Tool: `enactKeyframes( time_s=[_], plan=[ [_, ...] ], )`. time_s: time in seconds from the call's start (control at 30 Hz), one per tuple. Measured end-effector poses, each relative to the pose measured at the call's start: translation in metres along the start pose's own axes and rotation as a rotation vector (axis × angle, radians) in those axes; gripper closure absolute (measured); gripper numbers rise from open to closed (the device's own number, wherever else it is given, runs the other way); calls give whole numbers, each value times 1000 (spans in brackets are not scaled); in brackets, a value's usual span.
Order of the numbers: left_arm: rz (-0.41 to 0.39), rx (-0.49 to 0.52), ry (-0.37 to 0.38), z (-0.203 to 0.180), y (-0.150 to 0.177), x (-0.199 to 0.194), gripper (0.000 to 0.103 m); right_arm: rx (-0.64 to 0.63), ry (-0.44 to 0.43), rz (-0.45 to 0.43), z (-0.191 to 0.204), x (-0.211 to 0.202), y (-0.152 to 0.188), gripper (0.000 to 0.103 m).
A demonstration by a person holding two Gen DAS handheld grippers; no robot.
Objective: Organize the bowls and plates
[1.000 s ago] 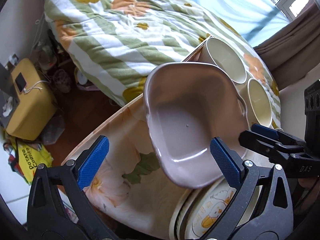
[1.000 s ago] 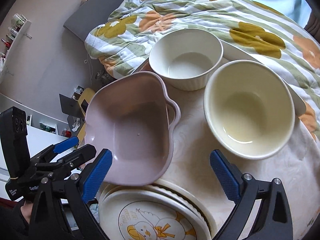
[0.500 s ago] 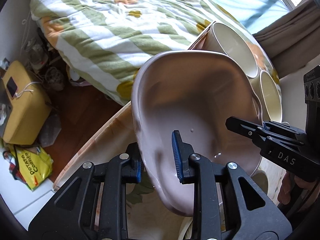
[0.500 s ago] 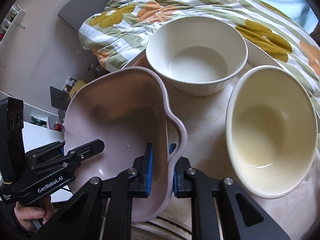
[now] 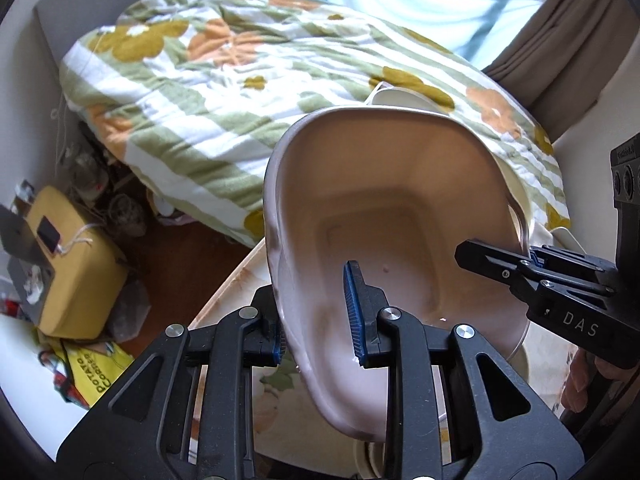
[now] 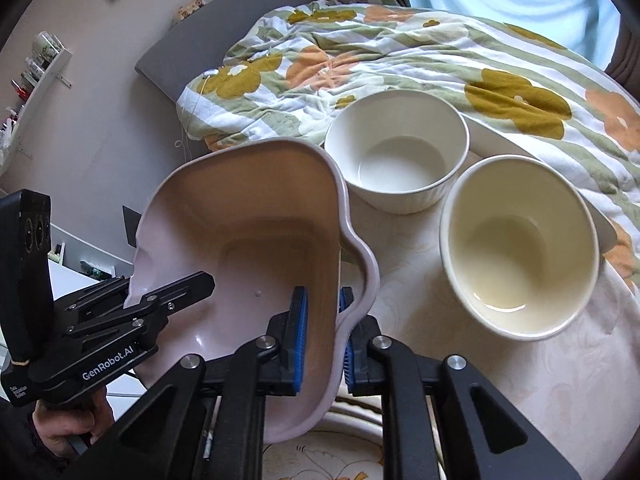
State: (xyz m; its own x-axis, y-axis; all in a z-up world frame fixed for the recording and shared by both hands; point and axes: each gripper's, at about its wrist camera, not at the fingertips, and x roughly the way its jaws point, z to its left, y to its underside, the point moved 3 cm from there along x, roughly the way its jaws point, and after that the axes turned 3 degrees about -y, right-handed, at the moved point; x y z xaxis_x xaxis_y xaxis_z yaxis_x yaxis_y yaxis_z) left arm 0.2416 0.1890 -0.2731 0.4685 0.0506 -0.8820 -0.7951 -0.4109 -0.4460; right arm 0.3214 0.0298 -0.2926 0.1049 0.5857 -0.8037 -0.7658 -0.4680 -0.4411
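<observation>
Beside the quilted bed, over the floral worktop (image 6: 540, 392), the pink dish (image 6: 248, 232) hangs tilted, left gripper (image 5: 318, 316) and right gripper (image 6: 322, 340) each clamped on opposite walls, cream bowl (image 6: 520, 248) and white bowl (image 6: 396, 152) rightward.

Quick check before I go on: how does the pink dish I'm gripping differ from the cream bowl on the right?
The pink dish is squarish with a lobed handle; the cream bowl is round and plain-rimmed. The pink dish is tilted, clamped by the left gripper and the right gripper; the cream bowl sits upright on the table, untouched. Both are empty.
</observation>
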Motion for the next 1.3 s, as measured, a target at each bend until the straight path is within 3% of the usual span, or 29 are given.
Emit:
enactKeyframes(
  time_s=[0.3,0.6,0.8,1.0,1.3],
  plan=[
    [-61,138,81,-83,28,-75,81,90,82,-151,-7,-115,66,89],
    [-42,339,230,-211,86,-109,81,275,229,-275,-54,-221,164,89],
    [47,442,326,-285,129,-94,81,410,326,-288,-97,-254,218,89],
    [147,518,368,-336,160,-49,81,527,374,-272,-137,-248,255,89],
    [230,600,345,-370,191,11,81,631,376,-255,-189,-234,302,89]
  ],
)
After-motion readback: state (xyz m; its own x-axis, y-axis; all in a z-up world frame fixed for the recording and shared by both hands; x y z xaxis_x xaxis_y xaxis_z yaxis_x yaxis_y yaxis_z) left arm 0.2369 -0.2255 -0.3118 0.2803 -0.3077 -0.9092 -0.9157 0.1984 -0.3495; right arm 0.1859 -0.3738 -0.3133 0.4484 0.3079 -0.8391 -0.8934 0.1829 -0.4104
